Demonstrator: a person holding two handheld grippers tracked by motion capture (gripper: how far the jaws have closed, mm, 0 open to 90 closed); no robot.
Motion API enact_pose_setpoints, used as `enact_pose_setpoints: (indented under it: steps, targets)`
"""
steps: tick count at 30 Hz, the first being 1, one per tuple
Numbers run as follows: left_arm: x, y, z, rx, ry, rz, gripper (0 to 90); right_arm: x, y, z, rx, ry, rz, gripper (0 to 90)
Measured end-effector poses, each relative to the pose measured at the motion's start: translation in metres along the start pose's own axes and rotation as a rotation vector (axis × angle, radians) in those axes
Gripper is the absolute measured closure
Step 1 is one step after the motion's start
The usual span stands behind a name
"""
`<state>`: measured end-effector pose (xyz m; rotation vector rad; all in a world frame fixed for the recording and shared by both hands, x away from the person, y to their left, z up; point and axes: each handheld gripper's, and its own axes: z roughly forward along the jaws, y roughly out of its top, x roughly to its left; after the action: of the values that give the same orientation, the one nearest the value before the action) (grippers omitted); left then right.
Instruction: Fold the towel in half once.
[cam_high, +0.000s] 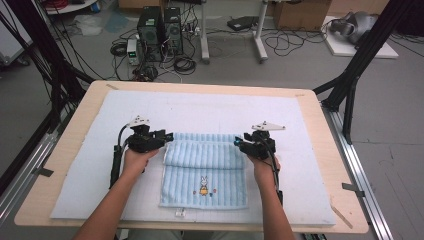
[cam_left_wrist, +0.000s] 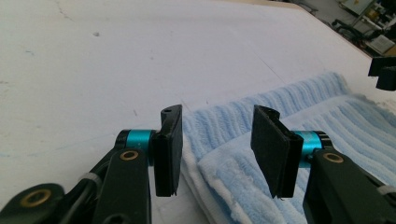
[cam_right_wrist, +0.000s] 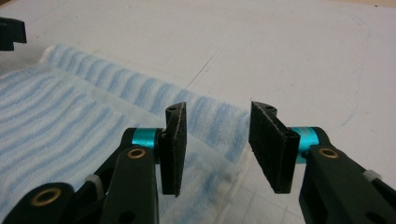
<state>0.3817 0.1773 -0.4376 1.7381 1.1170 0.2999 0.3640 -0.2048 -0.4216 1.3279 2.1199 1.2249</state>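
A light-blue striped towel (cam_high: 205, 172) with a small bunny picture lies on the white mat, its far part folded back toward me. My left gripper (cam_high: 167, 136) is at the fold's left end. It stands open, with the towel's folded corner (cam_left_wrist: 224, 163) below its jaws. My right gripper (cam_high: 239, 142) is at the fold's right end, also open, above the towel's edge (cam_right_wrist: 212, 126). Neither one holds the cloth. The right gripper's tip (cam_left_wrist: 384, 72) appears far off in the left gripper view, and the left gripper's tip (cam_right_wrist: 11, 32) appears far off in the right gripper view.
The white mat (cam_high: 200, 107) covers most of a wooden table (cam_high: 75, 117). Black frame posts (cam_high: 357, 65) stand at the table's far corners. Computer towers (cam_high: 160, 32), cables and boxes sit on the floor beyond.
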Motion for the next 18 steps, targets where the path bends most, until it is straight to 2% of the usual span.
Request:
enact_pose_setpoints:
  steps: [4,6,9,10,12,14,18]
  targets:
    - [-0.003,-0.005,0.010,0.048,0.020,0.050,57.5,0.001,-0.003,-0.004,-0.006,0.013,0.002,55.7]
    - [-0.005,-0.008,0.016,0.086,0.051,0.075,57.5,0.001,-0.004,-0.005,-0.003,0.019,0.000,55.7]
    - [-0.008,-0.009,0.018,0.105,0.080,0.095,58.8,0.000,-0.006,-0.006,-0.004,0.027,-0.002,55.8]
    - [-0.009,-0.009,0.018,0.108,0.078,0.107,60.0,0.000,-0.007,-0.006,-0.005,0.029,-0.003,55.8]
    - [-0.011,-0.010,0.018,0.118,0.078,0.127,71.0,0.000,-0.008,-0.007,0.002,0.029,-0.003,55.9]
    - [-0.012,-0.009,0.017,0.114,0.070,0.115,79.8,-0.001,-0.009,-0.007,0.001,0.023,0.012,56.0]
    - [-0.011,-0.009,0.015,0.106,0.050,0.092,81.9,-0.003,-0.010,-0.003,0.026,0.033,0.021,56.0]
